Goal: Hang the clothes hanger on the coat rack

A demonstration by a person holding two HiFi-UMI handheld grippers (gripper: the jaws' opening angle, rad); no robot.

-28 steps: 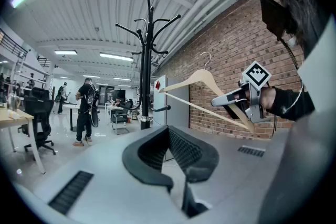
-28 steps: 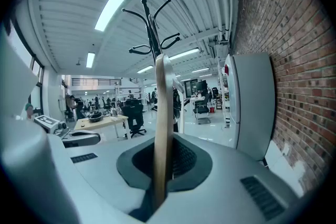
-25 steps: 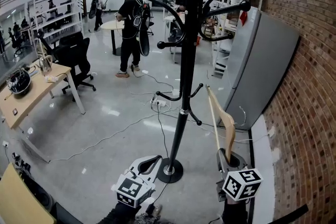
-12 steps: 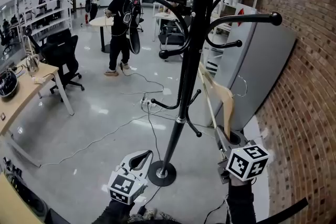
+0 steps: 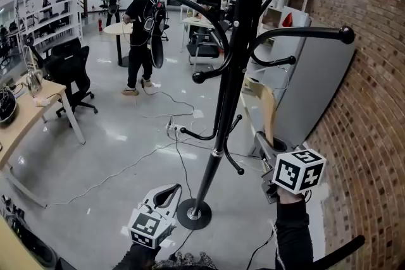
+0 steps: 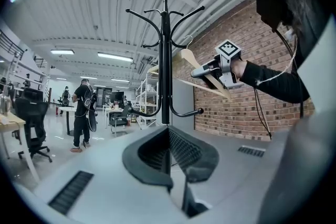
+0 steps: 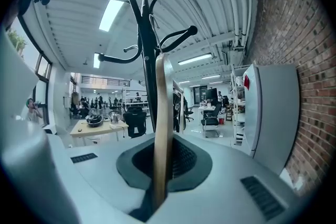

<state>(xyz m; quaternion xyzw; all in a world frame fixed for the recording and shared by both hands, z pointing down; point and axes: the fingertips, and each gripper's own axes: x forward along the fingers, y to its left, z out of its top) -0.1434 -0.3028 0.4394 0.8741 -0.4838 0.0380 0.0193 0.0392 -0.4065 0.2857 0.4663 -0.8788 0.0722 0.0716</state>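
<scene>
The black coat rack point(image 5: 229, 85) stands on a round base point(image 5: 193, 213), its curved arms spreading overhead. My right gripper point(image 5: 264, 150) is shut on the lower end of a wooden clothes hanger point(image 5: 268, 112), held up just right of the pole, below a long arm point(image 5: 304, 33). In the right gripper view the hanger point(image 7: 161, 113) rises edge-on from the shut jaws point(image 7: 160, 165) in front of the rack point(image 7: 149, 60). The left gripper view shows the hanger point(image 6: 197, 68) beside the rack point(image 6: 166, 60), apart from its arms. My left gripper point(image 5: 172, 191) sits low near the base, shut and empty point(image 6: 169, 157).
A grey cabinet point(image 5: 316, 73) and a brick wall point(image 5: 373, 104) close off the right side. Cables point(image 5: 158, 155) trail over the floor behind the rack. A person point(image 5: 140, 28) stands farther back. At the left are a desk point(image 5: 25, 117) and an office chair point(image 5: 69, 69).
My right gripper has lifted the hanger up and closer to the rack's upper arms. The rack now looms nearer in the head view. The left gripper stays low by the base.
</scene>
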